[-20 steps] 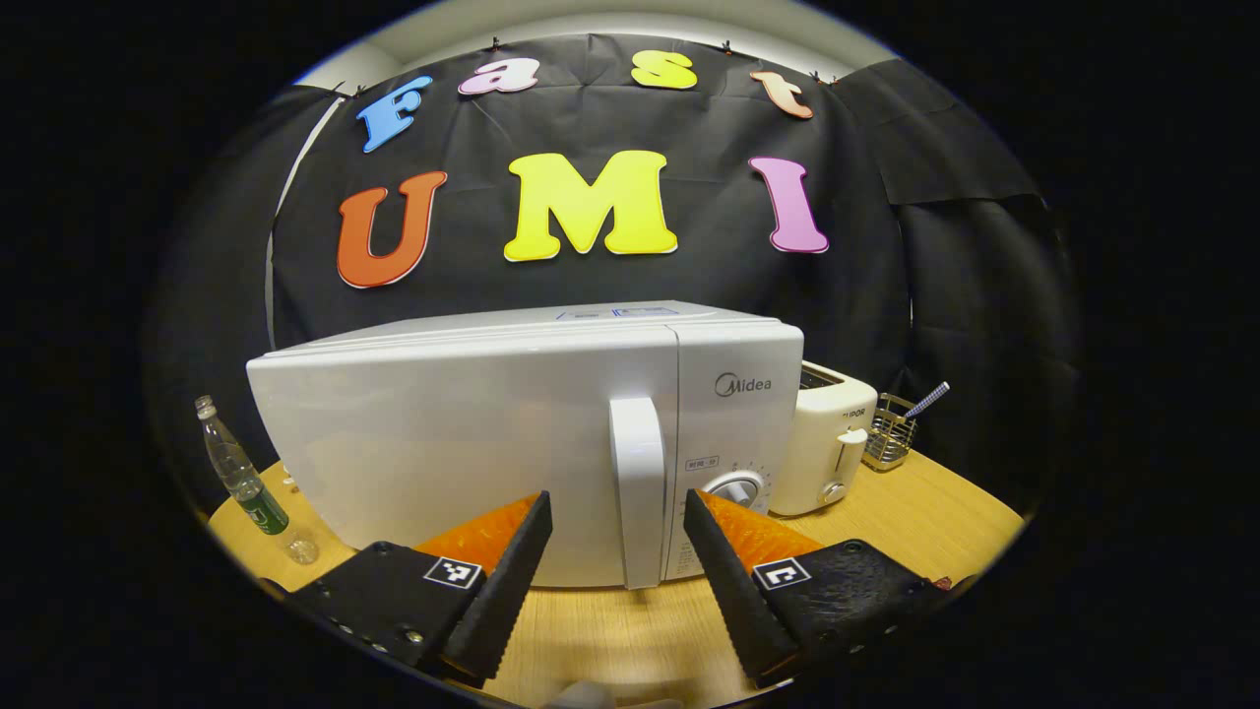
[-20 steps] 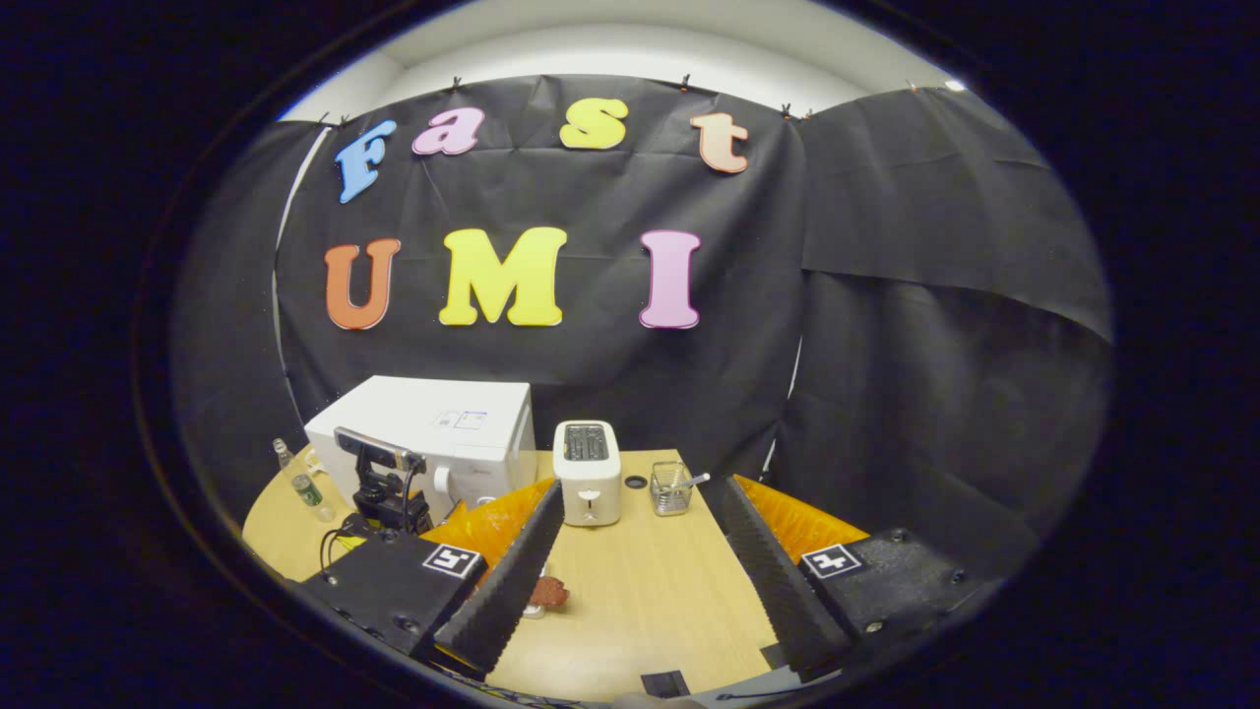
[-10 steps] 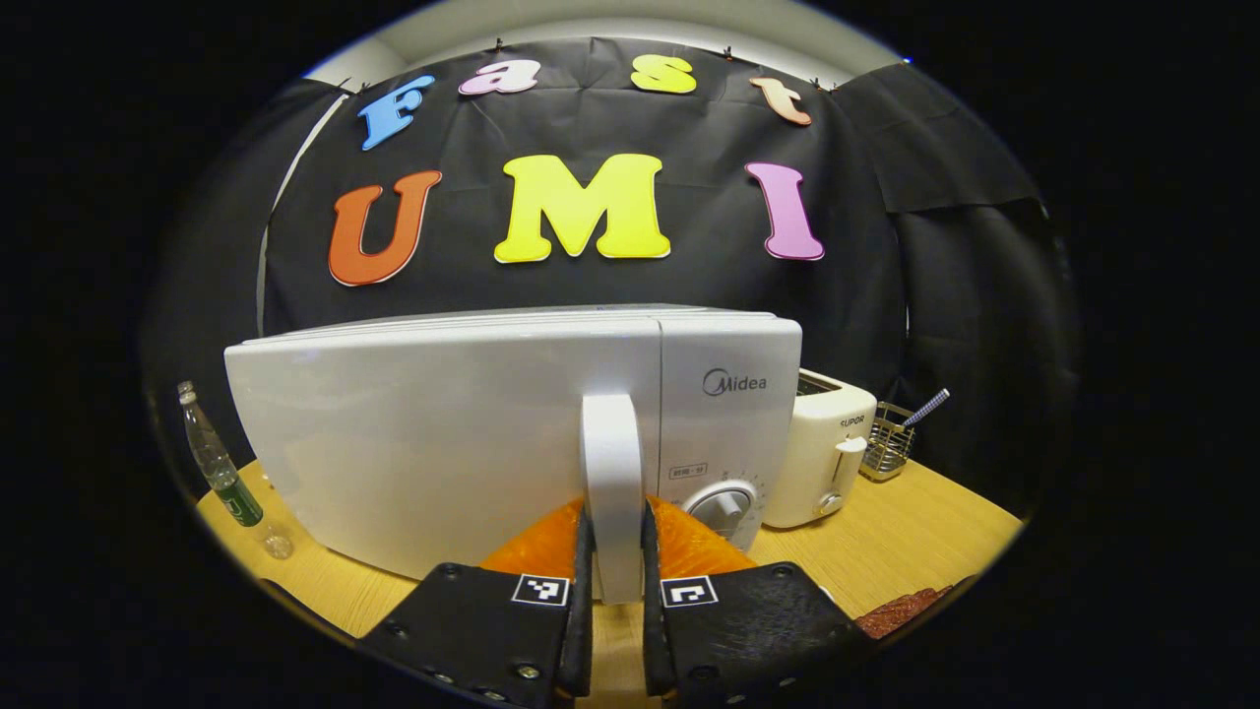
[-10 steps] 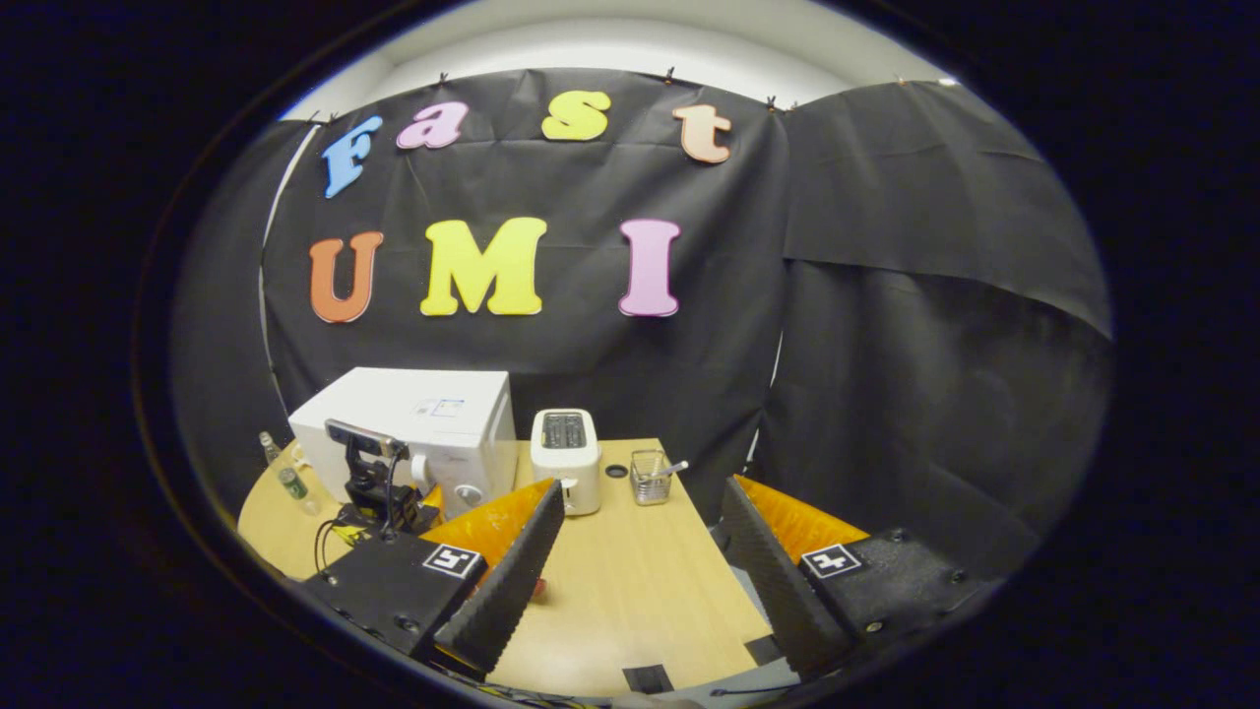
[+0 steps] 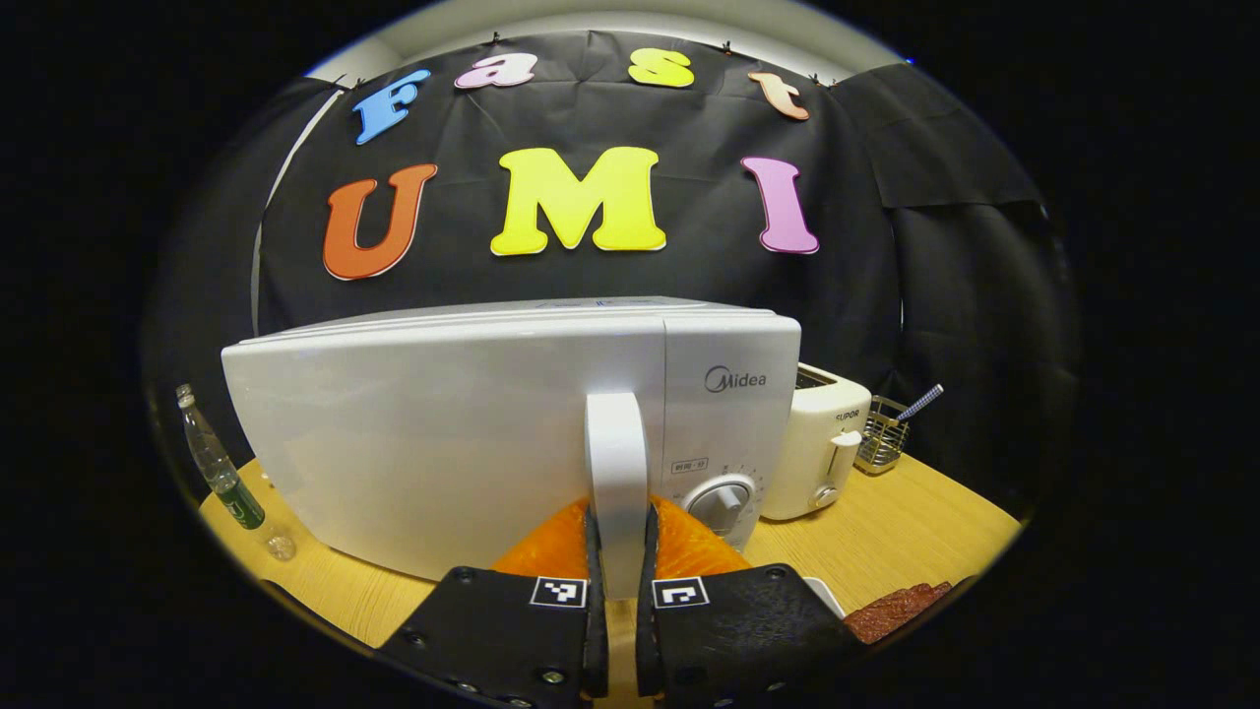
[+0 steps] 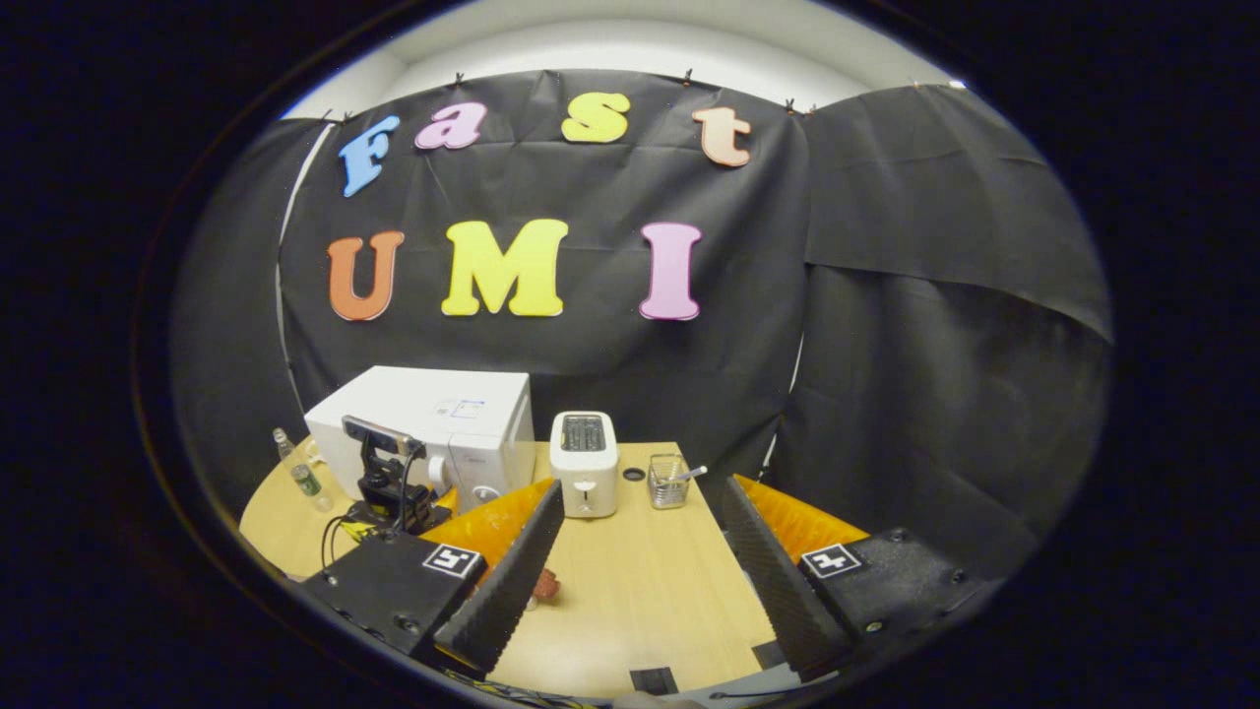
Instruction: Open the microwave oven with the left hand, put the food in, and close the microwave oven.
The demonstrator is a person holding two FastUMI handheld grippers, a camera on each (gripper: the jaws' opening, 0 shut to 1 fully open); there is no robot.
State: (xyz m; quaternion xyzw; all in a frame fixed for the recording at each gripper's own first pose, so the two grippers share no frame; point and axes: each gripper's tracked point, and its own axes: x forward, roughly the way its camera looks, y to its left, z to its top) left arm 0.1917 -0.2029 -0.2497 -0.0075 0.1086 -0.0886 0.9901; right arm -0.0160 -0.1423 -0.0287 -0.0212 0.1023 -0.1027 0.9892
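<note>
While the white microwave oven [image 5: 472, 433] is standing shut on the wooden worktop [image 5: 886, 542], its vertical door handle [image 5: 617, 473] is being clamped between both fingers [image 5: 589, 630] of the left gripper [image 5: 617, 591], which are closed onto the handle's lower end. Just right of the microwave, a cream toaster [image 5: 822, 438] is seen, and beyond that a wire basket [image 5: 883, 433] holding a utensil. To the microwave's left a clear plastic bottle [image 5: 221, 473] is standing upright. A reddish-brown piece of food [image 5: 891, 608] is lying on the worktop, in front of the microwave and to its right. In the right gripper view, the right gripper [image 6: 640, 581] is being held well back from the microwave [image 6: 433, 423], above the worktop's near edge, its fingers [image 6: 512, 576] spread wide and gripping nothing.
</note>
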